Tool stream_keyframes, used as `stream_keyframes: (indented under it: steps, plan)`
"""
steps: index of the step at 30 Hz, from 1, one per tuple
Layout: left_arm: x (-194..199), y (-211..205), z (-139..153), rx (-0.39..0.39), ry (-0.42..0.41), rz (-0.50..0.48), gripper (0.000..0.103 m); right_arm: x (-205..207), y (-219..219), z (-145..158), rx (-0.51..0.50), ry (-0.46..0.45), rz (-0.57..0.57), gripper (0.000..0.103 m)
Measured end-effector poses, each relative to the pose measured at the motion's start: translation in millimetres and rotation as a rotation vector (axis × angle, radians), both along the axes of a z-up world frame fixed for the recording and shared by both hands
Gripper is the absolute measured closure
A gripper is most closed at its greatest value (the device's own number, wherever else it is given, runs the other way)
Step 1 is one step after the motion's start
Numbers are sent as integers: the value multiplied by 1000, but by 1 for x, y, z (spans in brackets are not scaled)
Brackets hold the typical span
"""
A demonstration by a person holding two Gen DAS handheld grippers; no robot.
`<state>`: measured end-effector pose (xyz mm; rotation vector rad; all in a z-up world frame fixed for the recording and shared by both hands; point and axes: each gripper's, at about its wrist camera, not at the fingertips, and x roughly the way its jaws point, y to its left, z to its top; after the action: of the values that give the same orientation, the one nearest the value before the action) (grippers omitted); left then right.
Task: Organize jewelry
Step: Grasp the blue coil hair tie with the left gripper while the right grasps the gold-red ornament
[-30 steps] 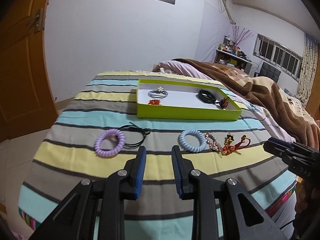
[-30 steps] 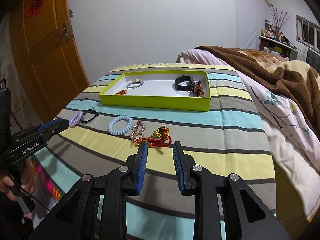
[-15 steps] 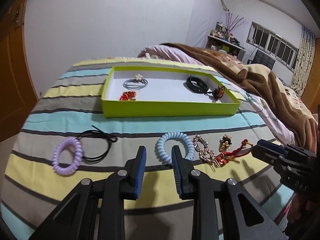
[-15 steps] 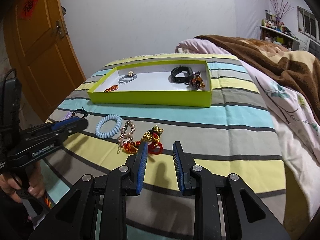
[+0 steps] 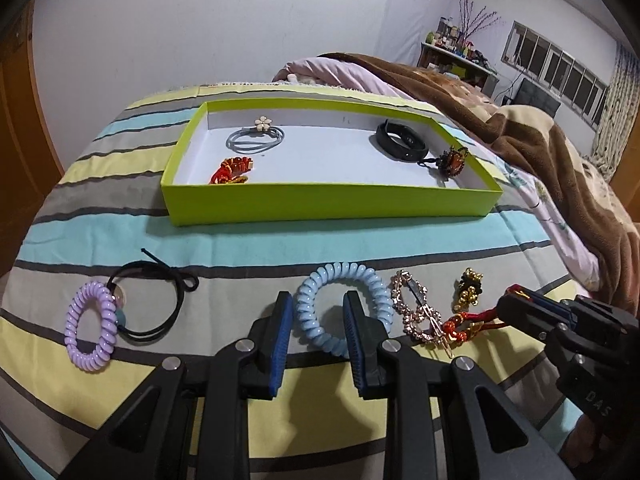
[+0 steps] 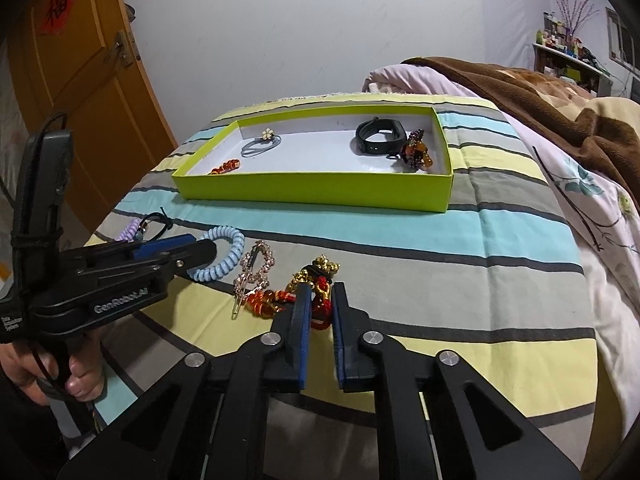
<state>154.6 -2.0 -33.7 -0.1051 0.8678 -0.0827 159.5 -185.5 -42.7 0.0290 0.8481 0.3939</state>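
A green tray point(image 5: 320, 202) point(image 6: 312, 192) on the striped bed holds a grey flower hair tie point(image 5: 256, 138), a red clip point(image 5: 232, 170), a black band point(image 5: 402, 144) and an amber brooch point(image 5: 452, 160). In front of it lie a purple coil tie point(image 5: 90, 326), a black cord tie point(image 5: 156, 304), a blue coil tie point(image 5: 340, 308) point(image 6: 222, 254), a rose-gold hair clip point(image 5: 416, 312) point(image 6: 254, 272) and a red and gold charm point(image 6: 316, 284) point(image 5: 468, 308). My left gripper point(image 5: 318, 312) is open, its jaws astride the blue coil's near rim. My right gripper point(image 6: 320, 300) is open around the charm's red cord.
A brown blanket point(image 5: 520, 128) and pink quilt point(image 6: 600, 216) lie along the right side of the bed. An orange door point(image 6: 84, 92) stands at the left. The bed's near edge falls away below both grippers.
Both grippers have moved forward and down toward the bed. The left now straddles the blue coil tie. The right now has the red charm between its jaws.
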Motion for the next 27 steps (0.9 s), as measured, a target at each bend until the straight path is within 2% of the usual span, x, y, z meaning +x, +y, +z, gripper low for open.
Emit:
stream_keyframes:
  steps: [1, 3, 14, 27]
  plan:
    - [0, -2, 0, 13, 1, 1, 84, 0, 0, 0, 2, -1, -1, 94]
    - [2, -2, -1, 25, 2, 7, 92, -1, -1, 1, 8, -5, -3, 95]
    - [-23, 3, 9, -12, -42, -1, 94, -19, -17, 18, 11, -44, -42, 95]
    - [-76, 12, 53, -43, -181, 6, 94, -49, -22, 49, 32, -130, -50, 95]
